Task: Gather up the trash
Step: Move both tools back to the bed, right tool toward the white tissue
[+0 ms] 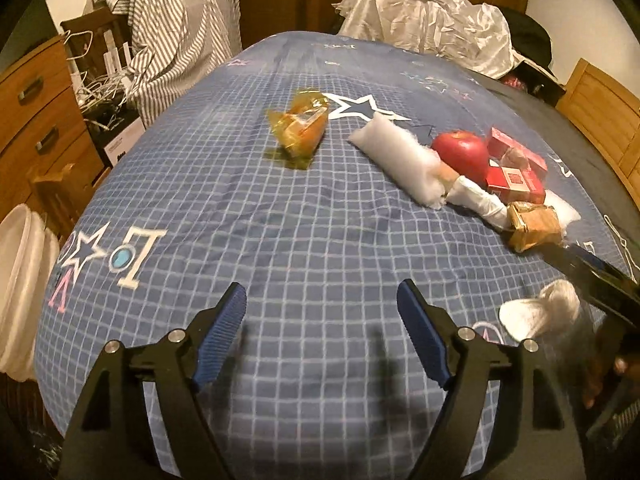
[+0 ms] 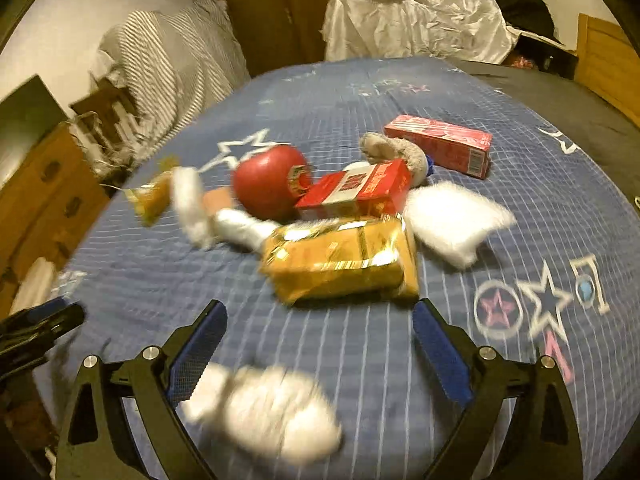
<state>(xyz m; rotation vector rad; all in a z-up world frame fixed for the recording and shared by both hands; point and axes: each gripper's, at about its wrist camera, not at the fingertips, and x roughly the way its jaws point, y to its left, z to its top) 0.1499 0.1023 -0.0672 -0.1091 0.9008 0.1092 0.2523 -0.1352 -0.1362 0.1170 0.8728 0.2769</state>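
Note:
Litter lies on a blue checked bedspread (image 1: 280,216). In the left wrist view I see a crumpled yellow wrapper (image 1: 300,128), a white stuffing wad (image 1: 404,160), a red apple (image 1: 460,152), red cartons (image 1: 516,172), a gold packet (image 1: 534,226) and a white sock (image 1: 536,312). My left gripper (image 1: 322,320) is open and empty above bare bedspread. My right gripper (image 2: 318,340) is open, just short of the gold packet (image 2: 340,260); a blurred white sock (image 2: 268,412) lies between its arms. The apple (image 2: 268,186), red cartons (image 2: 356,190) and a white wad (image 2: 456,220) lie beyond.
A white bin (image 1: 20,292) stands at the bed's left edge. Wooden drawers (image 1: 36,120) and striped cloth (image 1: 176,28) are on the left. A crumpled white sheet (image 1: 432,20) lies at the far end. A long red box (image 2: 440,146) lies far right.

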